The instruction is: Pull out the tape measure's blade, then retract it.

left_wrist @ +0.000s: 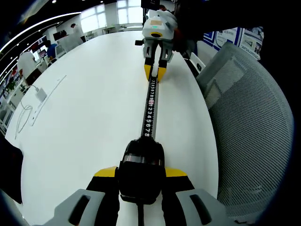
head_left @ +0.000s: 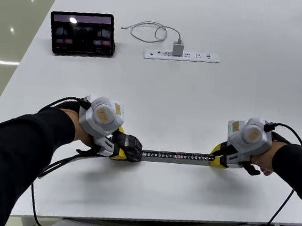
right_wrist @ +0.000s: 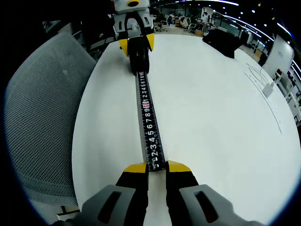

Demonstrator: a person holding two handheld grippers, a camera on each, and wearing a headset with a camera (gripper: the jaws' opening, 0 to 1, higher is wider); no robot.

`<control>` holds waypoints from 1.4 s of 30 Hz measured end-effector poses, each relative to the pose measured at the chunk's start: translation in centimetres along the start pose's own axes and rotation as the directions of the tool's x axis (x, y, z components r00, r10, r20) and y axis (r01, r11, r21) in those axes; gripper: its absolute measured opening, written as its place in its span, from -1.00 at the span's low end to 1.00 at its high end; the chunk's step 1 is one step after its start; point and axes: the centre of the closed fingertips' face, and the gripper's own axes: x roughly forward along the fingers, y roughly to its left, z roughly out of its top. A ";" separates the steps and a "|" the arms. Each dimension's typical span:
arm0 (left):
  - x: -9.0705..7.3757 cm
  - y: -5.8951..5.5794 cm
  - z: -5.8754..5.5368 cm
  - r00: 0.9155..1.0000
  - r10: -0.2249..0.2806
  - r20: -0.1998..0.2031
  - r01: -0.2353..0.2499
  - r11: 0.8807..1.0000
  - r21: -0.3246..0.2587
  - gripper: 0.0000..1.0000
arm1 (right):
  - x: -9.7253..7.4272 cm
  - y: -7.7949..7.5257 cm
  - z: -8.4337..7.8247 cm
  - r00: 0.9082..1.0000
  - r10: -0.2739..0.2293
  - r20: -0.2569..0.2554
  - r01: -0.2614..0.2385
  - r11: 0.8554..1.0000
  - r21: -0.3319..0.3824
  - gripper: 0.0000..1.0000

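A black tape measure case sits near the table's front edge, and my left gripper is shut on it; the case sits between the yellow-tipped jaws in the left gripper view. Its numbered blade stretches flat along the table to my right gripper, which is shut on the blade's end. In the right gripper view the blade runs from my right gripper to the case. The left gripper view shows the blade reaching the right gripper.
A dark tablet stands at the back left. A white power strip with a plugged charger and looped cable lies behind the middle. A grey mesh chair stands by the table's front edge.
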 end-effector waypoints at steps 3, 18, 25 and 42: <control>0.0 0.0 0.0 1.000 0.000 0.004 0.000 1.000 -0.003 -0.40 | -0.2 0.0 -0.2 1.000 -0.001 -0.005 0.001 1.000 0.002 -0.84; 0.0 0.0 0.0 1.000 0.000 0.007 0.000 1.000 -0.003 -0.40 | -1.1 0.1 -1.1 1.000 0.001 -0.031 0.000 1.000 0.005 -0.84; 0.0 0.0 0.0 1.000 -0.002 0.001 0.002 1.000 0.000 -0.40 | -1.4 -0.2 -1.7 0.999 -0.006 -0.039 0.006 1.000 0.009 -0.84; 0.1 0.1 0.1 1.000 -0.003 0.004 0.003 1.000 -0.006 -0.40 | -2.1 -0.1 -2.3 0.998 -0.004 -0.062 0.005 1.000 0.016 -0.84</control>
